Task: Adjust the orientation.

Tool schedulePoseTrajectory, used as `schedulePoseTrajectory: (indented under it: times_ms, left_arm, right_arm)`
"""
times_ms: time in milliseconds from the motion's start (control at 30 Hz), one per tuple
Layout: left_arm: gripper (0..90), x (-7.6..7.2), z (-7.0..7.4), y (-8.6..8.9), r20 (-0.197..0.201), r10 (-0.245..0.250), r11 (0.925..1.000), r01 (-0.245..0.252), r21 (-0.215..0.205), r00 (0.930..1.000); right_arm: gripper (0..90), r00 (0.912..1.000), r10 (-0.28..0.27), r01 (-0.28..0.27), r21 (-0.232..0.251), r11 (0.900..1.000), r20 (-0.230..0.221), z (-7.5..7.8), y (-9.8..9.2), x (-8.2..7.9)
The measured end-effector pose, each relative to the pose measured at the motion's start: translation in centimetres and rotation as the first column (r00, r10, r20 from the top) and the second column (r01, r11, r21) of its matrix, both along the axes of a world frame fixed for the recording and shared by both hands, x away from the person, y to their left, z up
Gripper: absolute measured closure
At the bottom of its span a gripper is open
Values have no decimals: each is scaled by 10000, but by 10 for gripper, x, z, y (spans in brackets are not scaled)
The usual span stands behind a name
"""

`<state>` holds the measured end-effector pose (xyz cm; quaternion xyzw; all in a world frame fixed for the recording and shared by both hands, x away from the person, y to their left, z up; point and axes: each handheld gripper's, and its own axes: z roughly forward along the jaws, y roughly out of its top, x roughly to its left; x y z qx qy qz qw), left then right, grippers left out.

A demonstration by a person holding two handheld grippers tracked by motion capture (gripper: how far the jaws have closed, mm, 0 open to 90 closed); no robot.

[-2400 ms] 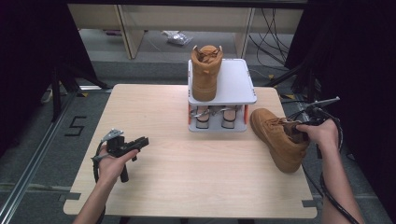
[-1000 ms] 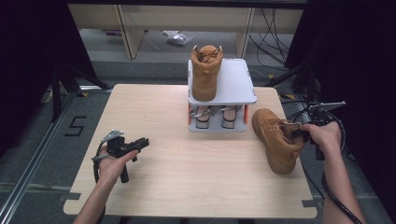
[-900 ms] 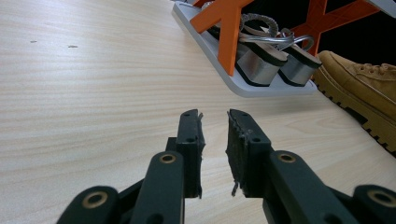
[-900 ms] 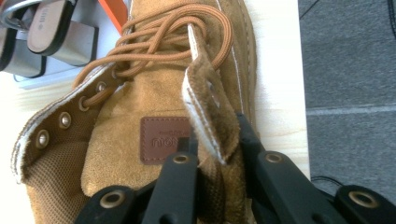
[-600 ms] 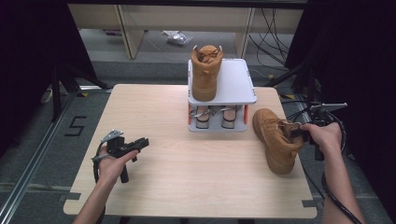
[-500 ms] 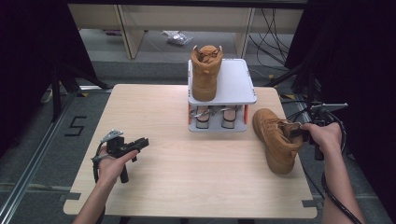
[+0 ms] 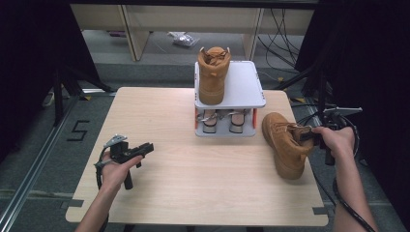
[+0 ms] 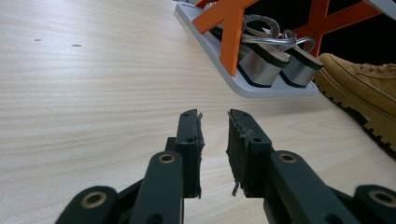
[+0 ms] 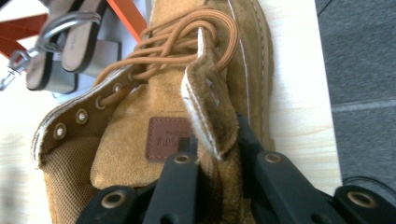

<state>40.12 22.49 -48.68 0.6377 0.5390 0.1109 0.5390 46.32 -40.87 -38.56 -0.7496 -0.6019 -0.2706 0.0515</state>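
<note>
A tan lace-up boot (image 7: 283, 145) stands on the right side of the wooden table (image 7: 193, 193), toe toward the rack. My right gripper (image 7: 305, 135) is shut on its collar; in the right gripper view the jaws (image 9: 215, 135) pinch the collar flap of the boot (image 9: 140, 116) beside the tongue. A matching boot (image 7: 212, 72) stands on the top shelf of a white rack (image 7: 244, 84). My left gripper (image 7: 147, 146) rests low over the table's left part, jaws (image 8: 214, 116) open with nothing between them, pointing toward the rack.
A pair of silver-heeled sandals (image 7: 221, 122) sits on the rack's lower shelf (image 8: 261, 60). The held boot's sole edge (image 8: 369, 88) shows at the right of the left gripper view. The table's right edge lies close to the boot. Cables trail on the floor behind.
The boot in the right gripper shifted slightly since the earliest frame and has been still over the last second. The left gripper has not moved.
</note>
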Motion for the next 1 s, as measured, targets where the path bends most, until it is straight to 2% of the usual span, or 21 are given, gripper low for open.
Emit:
schedulePoseTrajectory:
  times_ms: [33, 133, 167, 267, 367, 400, 500, 833, 867, 1000]
  left_arm:
    - [736, 0, 0, 0, -5, 17, 10000, -17, -28, 10000]
    - [736, 0, 0, 1, -13, 21, 10000, -21, -52, 10000]
    - [736, 1, 0, 0, -38, 44, 10000, -44, -79, 10000]
    - [736, 2, 1, 0, -14, 33, 10000, -33, -74, 10000]
    - [735, 3, 2, 0, -27, 29, 9999, -29, -105, 10000]
    - [735, 3, 2, 0, -27, 29, 9999, -29, -105, 10000]
    - [735, 4, 1, 0, -42, 40, 9999, -41, -103, 10000]
    - [734, 4, 0, -1, -71, -33, 9999, 31, -146, 10000]
    - [733, 4, 0, -1, -71, -33, 9999, 31, -146, 10000]
    - [733, 3, 1, 0, -71, -9, 9998, 7, -195, 10000]
  right_arm:
    - [835, 9993, -334, 339, 326, 9989, -185, 2, 0, 0]
    - [835, 9997, -258, 257, 270, 9993, 31, 2, -2, -1]
    - [835, 9995, -306, 304, 501, 9983, 33, 4, -4, -1]
    - [835, 9989, -430, 421, 512, 9978, 183, 4, -5, -2]
    - [835, 9987, -498, 489, 969, 9941, 74, 7, -12, -4]
    - [835, 9987, -498, 489, 969, 9941, 74, 7, -12, -4]
    - [835, 9980, -573, 539, 1206, 9912, 254, 10, -18, -7]
    - [834, 9937, -891, 781, 1493, 9857, 685, 18, -24, -13]
    - [834, 9922, -1168, 1087, 1577, 9815, 426, 20, -23, -13]
    - [834, 9920, -1097, 980, 1675, 9810, 621, 20, -25, -14]
